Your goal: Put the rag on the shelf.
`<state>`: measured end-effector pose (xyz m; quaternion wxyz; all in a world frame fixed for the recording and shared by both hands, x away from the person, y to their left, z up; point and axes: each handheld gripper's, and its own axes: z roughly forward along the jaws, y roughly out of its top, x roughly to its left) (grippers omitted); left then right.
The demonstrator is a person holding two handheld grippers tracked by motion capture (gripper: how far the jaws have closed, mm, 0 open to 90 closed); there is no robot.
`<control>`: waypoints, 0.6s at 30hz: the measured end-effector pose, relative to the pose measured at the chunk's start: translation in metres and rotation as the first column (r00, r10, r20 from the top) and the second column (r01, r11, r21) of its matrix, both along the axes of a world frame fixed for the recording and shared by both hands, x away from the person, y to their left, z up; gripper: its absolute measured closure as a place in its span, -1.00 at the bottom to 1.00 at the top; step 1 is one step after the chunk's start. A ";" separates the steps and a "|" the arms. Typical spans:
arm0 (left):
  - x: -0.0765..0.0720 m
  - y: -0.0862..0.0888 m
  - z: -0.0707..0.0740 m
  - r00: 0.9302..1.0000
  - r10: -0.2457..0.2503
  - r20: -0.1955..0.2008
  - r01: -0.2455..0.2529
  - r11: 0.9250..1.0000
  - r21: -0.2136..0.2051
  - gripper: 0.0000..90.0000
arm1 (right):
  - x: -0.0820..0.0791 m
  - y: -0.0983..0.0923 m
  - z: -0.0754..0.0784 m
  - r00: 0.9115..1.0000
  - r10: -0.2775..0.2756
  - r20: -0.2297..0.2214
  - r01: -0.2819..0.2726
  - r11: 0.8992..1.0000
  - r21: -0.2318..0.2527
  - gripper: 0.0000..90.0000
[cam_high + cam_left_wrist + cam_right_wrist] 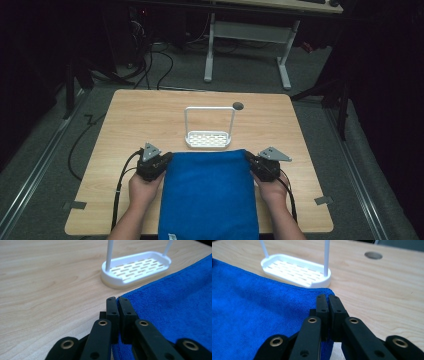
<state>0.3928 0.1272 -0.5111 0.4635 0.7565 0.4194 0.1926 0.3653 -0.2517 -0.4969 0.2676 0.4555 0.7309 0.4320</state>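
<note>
Black jaws fill the foreground of both gripper views, and each pair is pinched together on a far corner of the blue towel [207, 192]. Your left gripper [117, 301] clamps the corner on its side; your right gripper [327, 298] does the same on the other. Between them the cloth lies flat on the wooden table [135, 117], spreading back from the jaws toward you, its near end apparently drooping over the table edge.

Just ahead of both sets of jaws stands the white rack [208, 138], a slotted tray with a tall thin hoop handle. The towel's far edge lies just beside its base, possibly touching.

That closeness is your main risk. Push forward or lift carelessly and the cloth or a jaw may catch the light rack and shove or tip it. Each grip also looks shallow, right at the hem, so a sharp tug could slip a corner free. Raise your hands unevenly and the towel will skew.
</note>
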 end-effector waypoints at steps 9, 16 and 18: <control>-0.011 0.003 0.015 0.997 0.005 0.081 -0.002 0.999 -0.046 0.95 | -0.007 0.001 0.011 0.998 0.002 0.056 -0.004 0.999 0.033 0.95; -0.019 0.006 0.028 0.990 0.018 0.141 -0.006 0.997 -0.082 0.95 | -0.015 0.002 0.023 0.995 0.008 0.102 -0.015 0.998 0.065 0.95; -0.022 0.008 0.032 0.987 0.025 0.162 -0.008 0.994 -0.106 0.95 | -0.018 0.003 0.028 0.992 0.007 0.124 -0.016 0.997 0.074 0.95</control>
